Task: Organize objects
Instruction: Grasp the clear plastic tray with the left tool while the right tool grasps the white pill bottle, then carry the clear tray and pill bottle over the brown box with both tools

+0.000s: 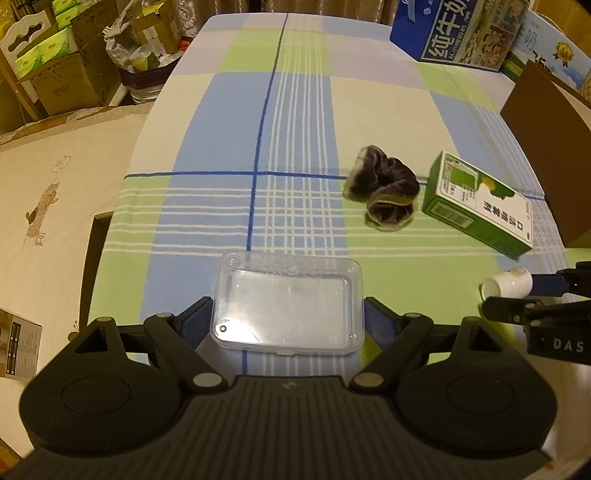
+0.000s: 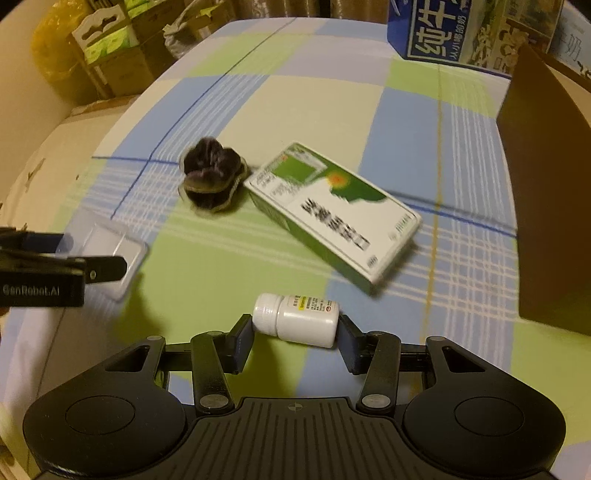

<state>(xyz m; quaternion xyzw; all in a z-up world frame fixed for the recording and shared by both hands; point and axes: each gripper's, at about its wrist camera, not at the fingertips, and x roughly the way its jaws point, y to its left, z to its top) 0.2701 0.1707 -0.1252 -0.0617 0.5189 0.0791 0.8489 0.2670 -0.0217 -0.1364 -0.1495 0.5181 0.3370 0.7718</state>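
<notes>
Left gripper (image 1: 287,314) fingers clamp the clear plastic case (image 1: 287,304) by its short ends at the near table (image 1: 207,122) edge, right gripper (image 2: 295,330) fingers pinch the white pill bottle (image 2: 297,319) end-to-end; both probably light, stiff, slippery.

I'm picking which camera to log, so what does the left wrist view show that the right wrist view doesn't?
Only the left wrist view shows the whole clear plastic case between the left gripper fingers, and the beige cloth beside the table. Only the right wrist view shows the white pill bottle whole, lying sideways between the right gripper pads. Both show the dark scrunchie, green box, blue milk carton and brown box.
</notes>
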